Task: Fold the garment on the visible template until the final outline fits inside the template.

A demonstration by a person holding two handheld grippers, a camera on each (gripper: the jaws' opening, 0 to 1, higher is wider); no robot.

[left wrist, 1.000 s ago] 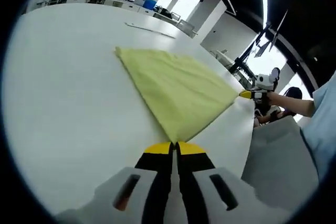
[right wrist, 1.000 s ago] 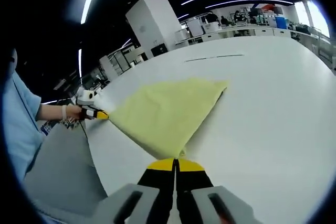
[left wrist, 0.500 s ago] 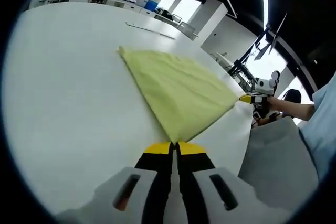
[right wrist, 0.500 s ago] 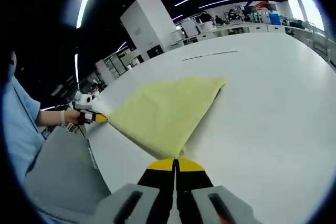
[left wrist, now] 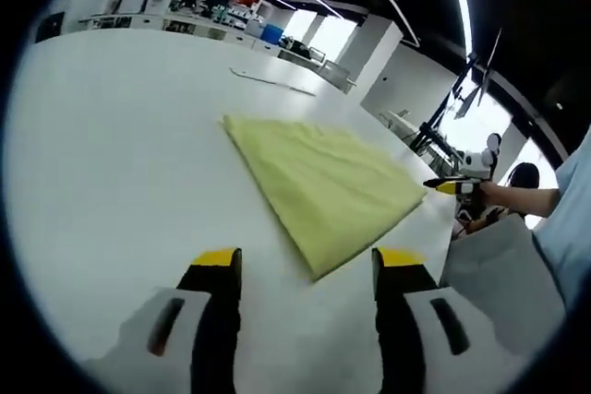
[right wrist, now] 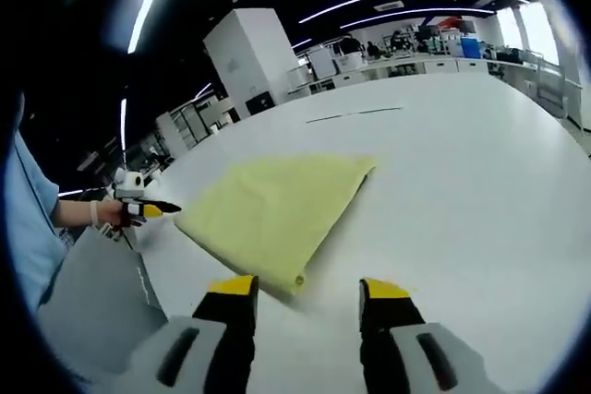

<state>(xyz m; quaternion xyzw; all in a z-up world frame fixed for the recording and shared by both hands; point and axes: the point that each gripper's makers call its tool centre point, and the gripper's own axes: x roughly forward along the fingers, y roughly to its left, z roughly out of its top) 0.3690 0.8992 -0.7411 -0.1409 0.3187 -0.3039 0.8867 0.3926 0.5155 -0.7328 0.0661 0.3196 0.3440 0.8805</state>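
Note:
A yellow garment [left wrist: 323, 180], folded flat into a roughly triangular shape, lies on the white table [left wrist: 111, 154]. My left gripper [left wrist: 307, 261] is open, and the garment's near corner lies just ahead, between the yellow fingertips and free of them. My right gripper [right wrist: 307, 288] is also open, with another corner of the garment [right wrist: 272, 211] lying on the table in front of its jaws. Each gripper appears small in the other's view, the right gripper [left wrist: 451, 186] and the left gripper [right wrist: 140, 210], both at the garment's side edge. A thin dark line [left wrist: 272, 80] is marked on the table beyond the garment.
A person's light blue sleeve [right wrist: 28, 228] and a grey cloth surface [right wrist: 92, 311] lie along the table's near edge [left wrist: 443, 228]. Benches and equipment stand far behind the table [right wrist: 416, 43]. Bare white tabletop [right wrist: 480, 182] spreads around the garment.
Both grippers have opened and let go of the garment's corners, which now rest on the table. Both have drawn back slightly from the cloth.

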